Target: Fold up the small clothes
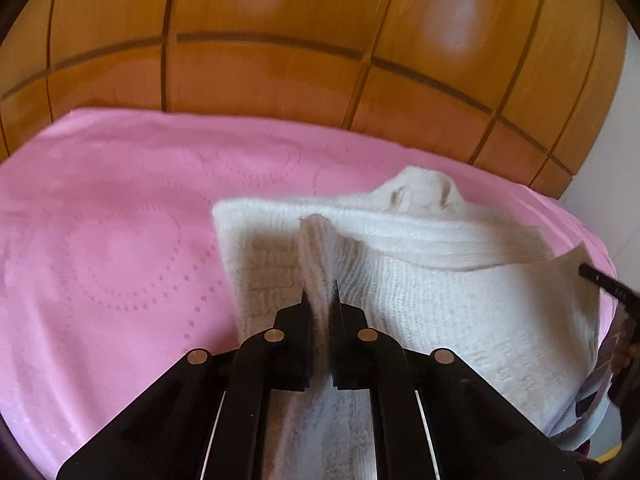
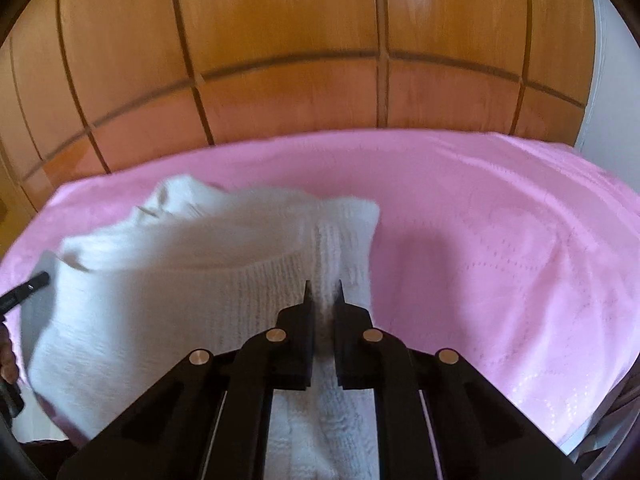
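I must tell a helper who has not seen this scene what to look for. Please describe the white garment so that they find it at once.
Find the pink bedspread before the wooden panelled wall. On it lies a cream knitted sweater, partly lifted, pinched by the left gripper and the right gripper. It is the only white, ribbed thing there.

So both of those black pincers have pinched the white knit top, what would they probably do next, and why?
Probably carry the pinched hem forward toward the collar. Both the left gripper and right gripper have their jaws shut on the white knit sweater, its near edge raised off the pink bedspread, so laying it over would make the fold.
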{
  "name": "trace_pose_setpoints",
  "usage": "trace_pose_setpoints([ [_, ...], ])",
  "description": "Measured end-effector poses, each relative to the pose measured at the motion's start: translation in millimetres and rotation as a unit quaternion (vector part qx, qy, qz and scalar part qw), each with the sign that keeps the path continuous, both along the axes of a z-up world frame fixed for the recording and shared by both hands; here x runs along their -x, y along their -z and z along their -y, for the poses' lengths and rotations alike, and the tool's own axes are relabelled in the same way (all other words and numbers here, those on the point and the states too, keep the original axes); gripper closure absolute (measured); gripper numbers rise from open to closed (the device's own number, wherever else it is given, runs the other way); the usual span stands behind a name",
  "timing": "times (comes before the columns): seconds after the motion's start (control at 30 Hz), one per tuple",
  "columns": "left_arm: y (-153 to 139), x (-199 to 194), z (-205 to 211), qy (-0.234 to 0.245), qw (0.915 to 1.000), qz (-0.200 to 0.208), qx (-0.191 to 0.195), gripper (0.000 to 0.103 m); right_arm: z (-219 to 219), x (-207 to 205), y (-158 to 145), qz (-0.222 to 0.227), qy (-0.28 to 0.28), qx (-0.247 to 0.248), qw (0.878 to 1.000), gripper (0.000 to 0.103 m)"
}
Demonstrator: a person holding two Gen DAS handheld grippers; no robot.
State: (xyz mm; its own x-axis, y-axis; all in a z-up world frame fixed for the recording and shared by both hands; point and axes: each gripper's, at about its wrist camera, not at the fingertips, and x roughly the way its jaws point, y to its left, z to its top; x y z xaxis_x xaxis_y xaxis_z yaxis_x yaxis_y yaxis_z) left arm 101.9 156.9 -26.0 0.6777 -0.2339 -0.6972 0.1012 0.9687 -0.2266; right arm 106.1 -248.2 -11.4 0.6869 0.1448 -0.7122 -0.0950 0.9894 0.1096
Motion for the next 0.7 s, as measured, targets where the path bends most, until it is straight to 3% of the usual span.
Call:
trace_pose_setpoints([
  [0.17, -24, -3, -12, -0.013, 0.9997, 0.016, 0.015, 0.098, 2, -19, -32, 0.027, -0.005, -0.031, 0.999, 0.096],
  [0.33, -39, -40, -21, -0.031, 0.9992, 0.022, 0.014, 0.098, 8, -75, -31, 0.024, 0.017, -0.039, 0.999, 0.097],
  [0.5, -27, -98, -16, -0.047, 0.9988, -0.002, -0.013, 0.098, 2, -143, 0, -0.008, 0.057, -0.019, 0.998, 0.097],
  [0.7, 23, -153, -14, -0.084, 0.9931, -0.065, -0.05, 0.098, -8, -183, 62, -0.071, 0.08, 0.027, 0.994, 0.097],
])
